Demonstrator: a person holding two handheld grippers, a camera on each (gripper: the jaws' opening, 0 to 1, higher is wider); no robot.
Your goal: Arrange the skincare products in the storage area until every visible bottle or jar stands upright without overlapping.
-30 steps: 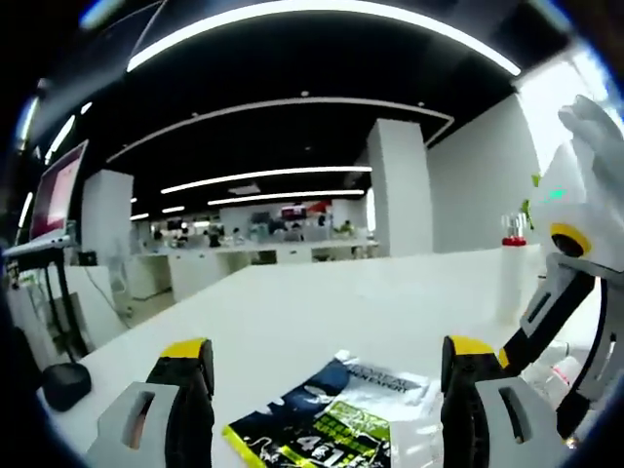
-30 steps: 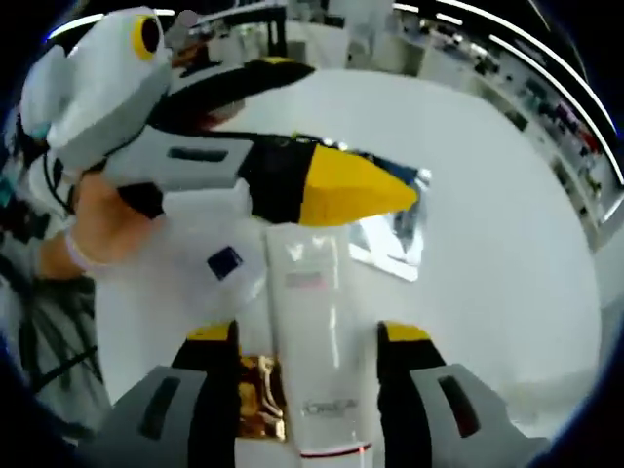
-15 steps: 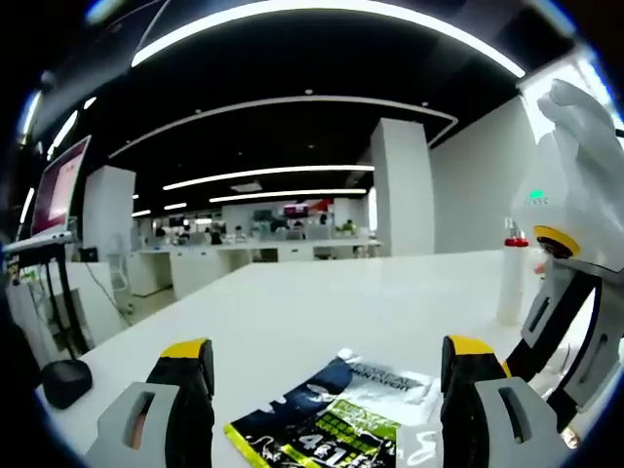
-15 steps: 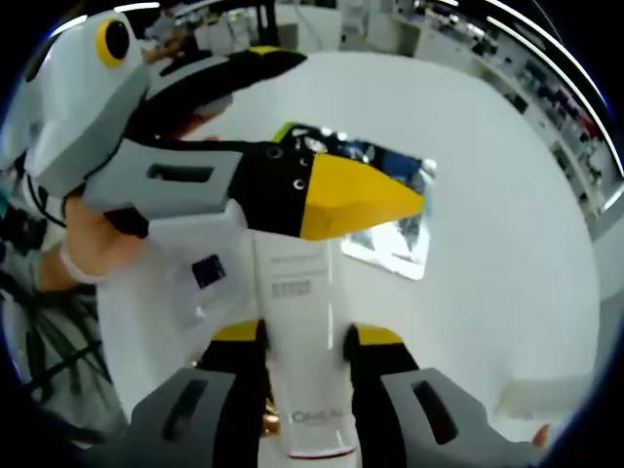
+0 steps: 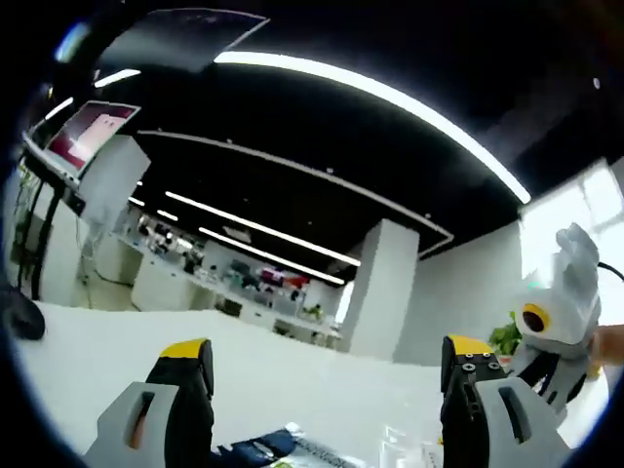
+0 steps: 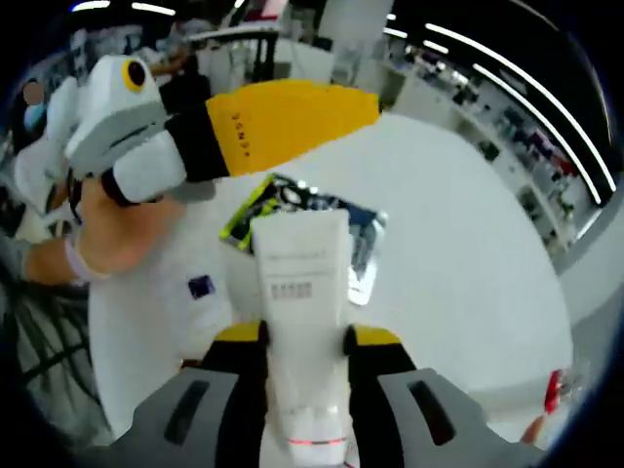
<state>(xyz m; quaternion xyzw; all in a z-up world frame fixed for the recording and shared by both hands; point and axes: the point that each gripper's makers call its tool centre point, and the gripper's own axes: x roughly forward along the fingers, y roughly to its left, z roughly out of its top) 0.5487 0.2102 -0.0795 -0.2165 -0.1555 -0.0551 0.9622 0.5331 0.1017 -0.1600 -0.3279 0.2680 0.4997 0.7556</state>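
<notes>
My right gripper [image 6: 305, 337] is shut on a white L'Oreal tube [image 6: 301, 283], which stands up between the yellow-tipped jaws with its crimped end away from the camera. Beyond the tube a dark blue and green sachet pack [image 6: 292, 213] lies flat on the white table [image 6: 458, 253]. The left gripper [image 6: 210, 127] hangs above the table at the upper left, held by a hand [image 6: 117, 234]. In the left gripper view my left gripper [image 5: 327, 356] is open with nothing between its jaws, and a corner of the sachet pack [image 5: 263, 448] shows at the bottom edge.
A small blue label [image 6: 202, 286] lies on the table left of the tube. A red-capped bottle [image 6: 553, 389] stands near the table's right edge. The right gripper [image 5: 558, 327] appears at the right of the left gripper view. Office desks and a column stand behind.
The left gripper has drawn back up and to the left, off the tube, and its view has tilted towards the ceiling. The right gripper stays shut on the tube, now higher over the table.
</notes>
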